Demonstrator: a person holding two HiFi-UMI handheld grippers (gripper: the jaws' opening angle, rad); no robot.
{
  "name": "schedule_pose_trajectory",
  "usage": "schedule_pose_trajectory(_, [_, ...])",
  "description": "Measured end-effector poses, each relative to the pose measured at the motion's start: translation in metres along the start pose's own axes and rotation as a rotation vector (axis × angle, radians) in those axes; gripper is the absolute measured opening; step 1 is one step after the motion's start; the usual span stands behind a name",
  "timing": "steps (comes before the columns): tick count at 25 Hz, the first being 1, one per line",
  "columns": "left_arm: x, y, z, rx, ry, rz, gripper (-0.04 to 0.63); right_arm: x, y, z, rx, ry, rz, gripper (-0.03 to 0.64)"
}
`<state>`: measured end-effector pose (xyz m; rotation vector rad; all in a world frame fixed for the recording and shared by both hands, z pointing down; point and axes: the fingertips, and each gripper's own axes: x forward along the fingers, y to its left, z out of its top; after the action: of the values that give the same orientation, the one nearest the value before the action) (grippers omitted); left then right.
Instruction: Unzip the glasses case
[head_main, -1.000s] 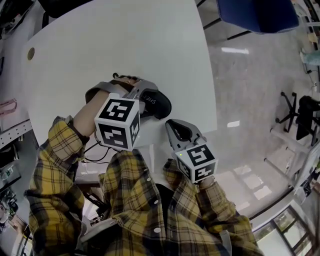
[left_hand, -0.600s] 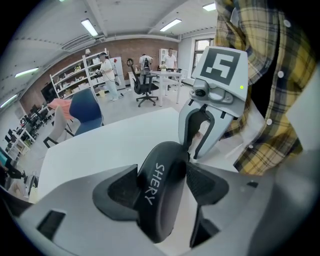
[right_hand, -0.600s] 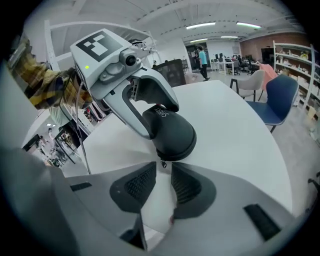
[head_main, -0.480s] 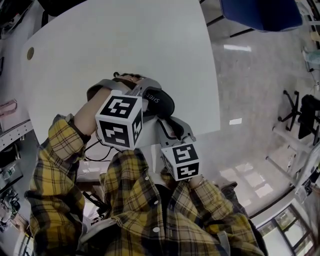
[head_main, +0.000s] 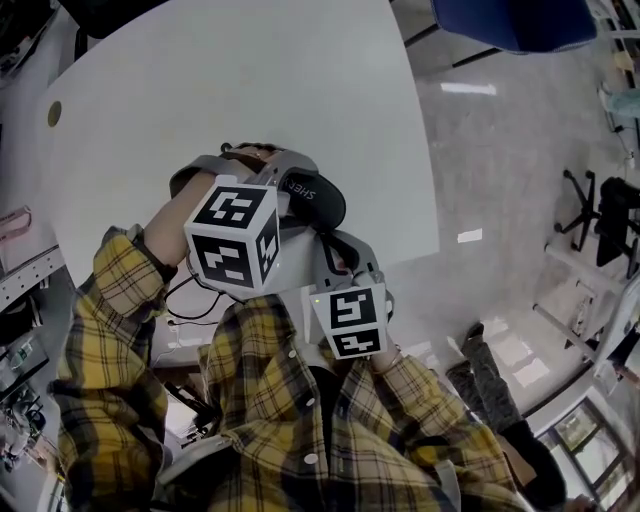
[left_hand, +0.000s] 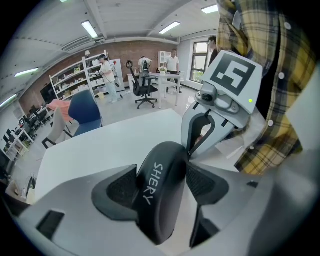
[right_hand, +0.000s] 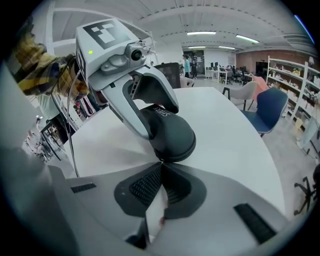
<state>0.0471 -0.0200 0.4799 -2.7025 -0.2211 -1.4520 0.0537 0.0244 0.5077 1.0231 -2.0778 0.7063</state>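
A black oval glasses case (head_main: 318, 197) lettered SHERY is held on edge over the white table (head_main: 250, 90). My left gripper (left_hand: 162, 176) is shut on the case (left_hand: 161, 187), its pads pressing both broad sides. My right gripper (right_hand: 160, 164) is shut, its tips meeting at the seam on the rounded end of the case (right_hand: 172, 132), where a small metal zipper pull glints between them. In the head view the right gripper (head_main: 325, 232) comes in from the near side, just right of the left gripper (head_main: 285, 188). The zipper line itself is mostly hidden.
The table's right edge (head_main: 430, 200) runs close to the case, with polished floor beyond. A blue chair (head_main: 515, 25) stands at the far right. Cables (head_main: 190, 300) hang below the table's near edge. A person's legs (head_main: 490, 375) are on the floor at lower right.
My right gripper has moved left and forward from beside the table's corner to the case's end, where its jaws now meet. The left gripper and case have hardly moved.
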Motion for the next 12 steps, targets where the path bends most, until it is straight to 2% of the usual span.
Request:
schedule_pose_trajectory(7, [0.001, 0.000, -0.001, 0.018, -0.017, 0.011, 0.302, -0.007, -0.003, -0.001, -0.042, -0.015, 0.049, -0.002])
schedule_pose_trajectory(12, [0.008, 0.001, 0.006, 0.074, -0.004, 0.025, 0.302, -0.017, -0.016, -0.006, -0.085, -0.001, 0.079, -0.002])
